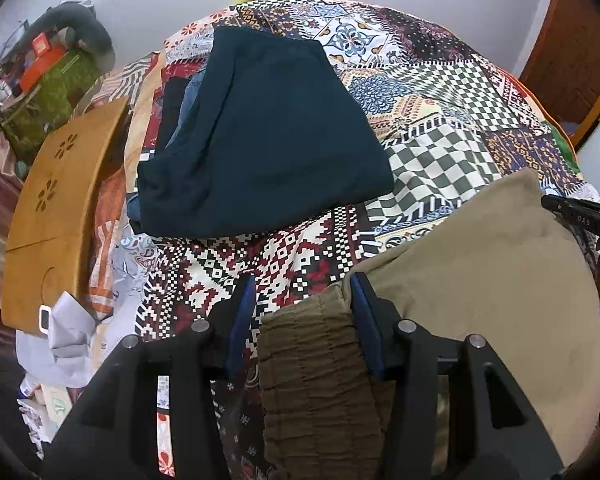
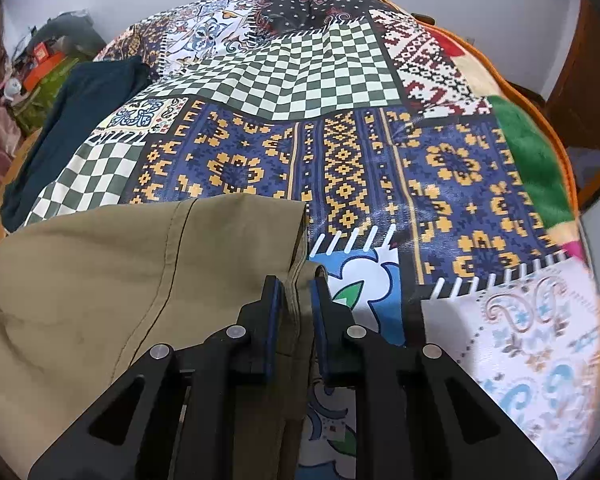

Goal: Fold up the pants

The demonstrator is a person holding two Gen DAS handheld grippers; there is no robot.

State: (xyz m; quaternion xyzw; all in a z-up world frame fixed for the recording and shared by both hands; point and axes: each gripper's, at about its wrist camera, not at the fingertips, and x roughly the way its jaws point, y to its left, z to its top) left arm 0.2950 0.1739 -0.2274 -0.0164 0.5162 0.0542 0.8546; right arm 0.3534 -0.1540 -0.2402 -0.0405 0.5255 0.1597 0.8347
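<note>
Khaki pants lie on a patchwork bedspread. In the left wrist view my left gripper is open, its jaws wide apart around the pants' gathered olive elastic waistband. In the right wrist view the pants spread to the left, and my right gripper has its jaws close around the hem edge of the folded leg, with a narrow gap showing. The right gripper's body also shows at the right edge of the left wrist view.
A folded dark teal garment lies on a small pile of clothes further up the bed; it also shows in the right wrist view. A wooden lap table and crumpled paper sit at the left. A wooden door stands at the right.
</note>
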